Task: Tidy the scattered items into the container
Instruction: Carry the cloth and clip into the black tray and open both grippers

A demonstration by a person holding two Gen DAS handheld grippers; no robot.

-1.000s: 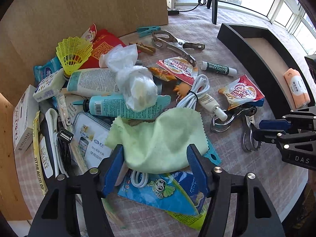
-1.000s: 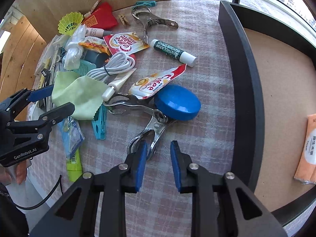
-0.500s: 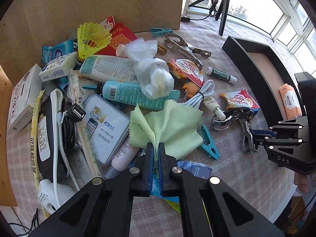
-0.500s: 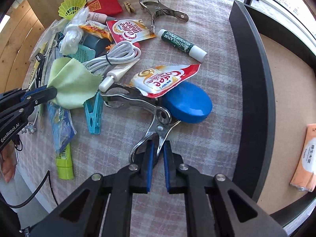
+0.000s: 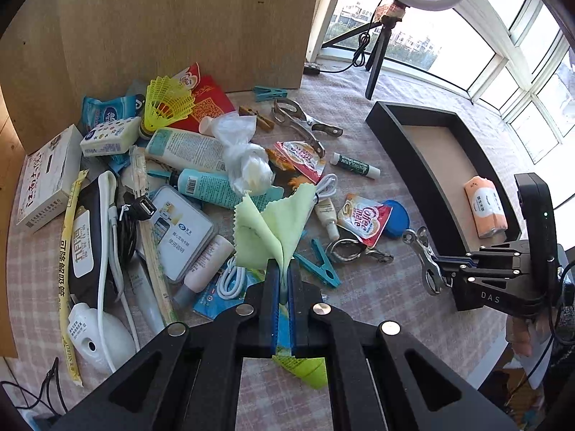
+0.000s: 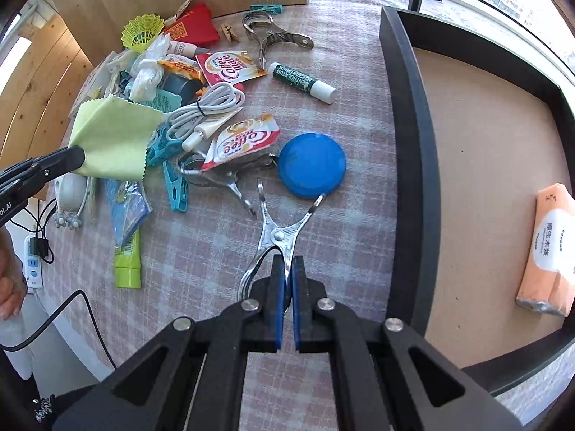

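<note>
Green cloth, soft, light and limp, is pinched at one edge by the clenched left gripper above the counter clutter, while a stiff metal clip is clamped by its handles in the right gripper beside the black container.

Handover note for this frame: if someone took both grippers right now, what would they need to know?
Left gripper: jaws shut on the light green cleaning cloth, lifted above the pile.
Right gripper: jaws shut on one handle of the silver metal spring clip, held above the checked tablecloth.
Black rectangular tray: on the right, holding only the peach tissue pack.
Done: one item is in the tray.
Left: carry both held items into the tray, then clear the rest, including the blue round lid, the green-and-white lip balm stick and the teal clothespegs.
</note>
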